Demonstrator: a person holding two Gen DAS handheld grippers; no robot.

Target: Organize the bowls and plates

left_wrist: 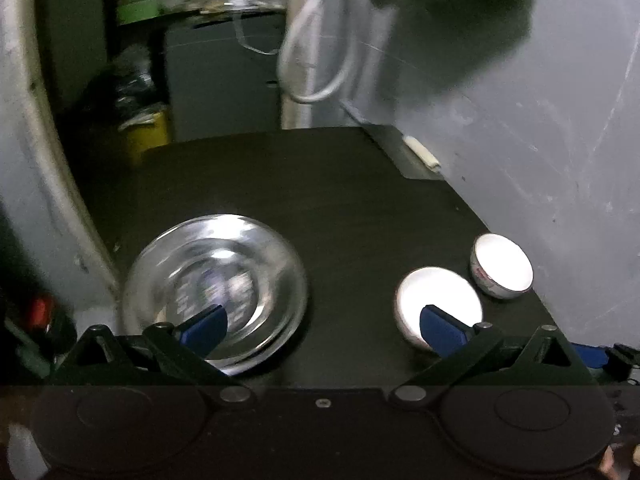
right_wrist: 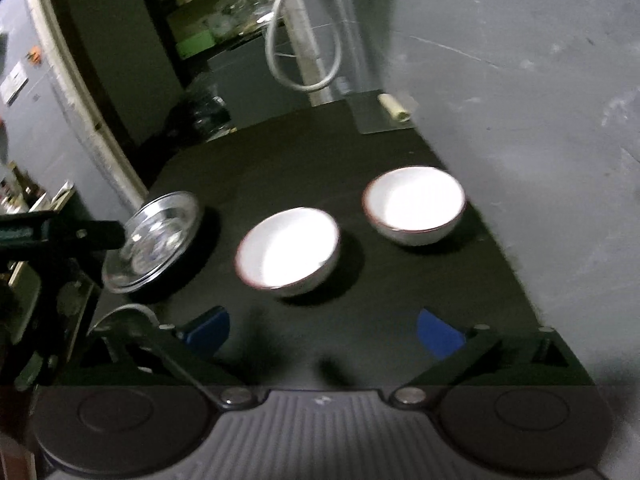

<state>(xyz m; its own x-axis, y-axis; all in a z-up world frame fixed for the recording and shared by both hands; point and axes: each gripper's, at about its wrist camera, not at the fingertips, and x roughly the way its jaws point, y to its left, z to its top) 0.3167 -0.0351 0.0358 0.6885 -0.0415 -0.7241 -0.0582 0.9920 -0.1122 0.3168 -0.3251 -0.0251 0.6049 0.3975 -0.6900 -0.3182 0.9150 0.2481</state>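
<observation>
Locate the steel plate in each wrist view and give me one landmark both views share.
Left wrist view: the steel plate sits lower left on the dark table, behind the left tool's left finger.
Right wrist view: the plate is at mid-left, looking tilted.
Shared landmark: the white cable loop hanging behind the table.

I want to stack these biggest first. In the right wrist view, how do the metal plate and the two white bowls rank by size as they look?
1. Nearer white bowl
2. Farther white bowl; likely alike, since nearness inflates the first.
3. Metal plate; seen tilted and foreshortened, so its rank is unsure.
</observation>
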